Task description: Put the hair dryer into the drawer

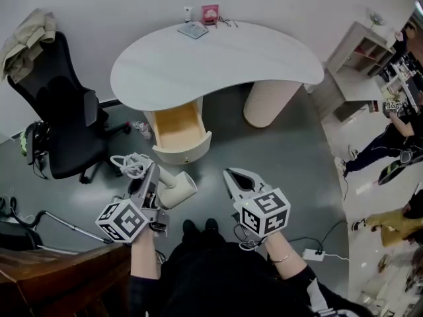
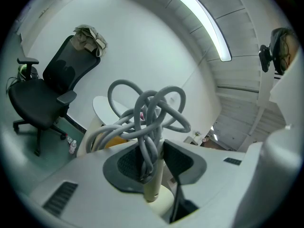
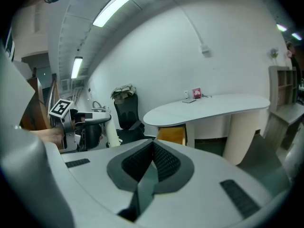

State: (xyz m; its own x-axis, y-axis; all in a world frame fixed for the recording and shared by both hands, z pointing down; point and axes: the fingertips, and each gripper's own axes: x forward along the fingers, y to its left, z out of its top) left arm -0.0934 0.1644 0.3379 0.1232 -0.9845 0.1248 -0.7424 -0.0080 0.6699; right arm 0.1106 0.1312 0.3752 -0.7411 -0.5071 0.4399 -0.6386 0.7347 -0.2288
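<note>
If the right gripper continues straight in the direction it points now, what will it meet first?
Most likely the open drawer under the desk, seen straight beyond the right gripper, whose jaws are shut and empty. It tilts down, so the floor may come first; depth is unclear.

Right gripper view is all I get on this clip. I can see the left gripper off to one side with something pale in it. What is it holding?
Observer: The left gripper view shows the left gripper shut on the handle of the hair dryer, with the looped cord caught between the pads as well.
Operator: And the drawer? I only see its side from here. Is anything inside?
Observer: In the head view the drawer is pulled out, and its wooden inside shows nothing in it.
</note>
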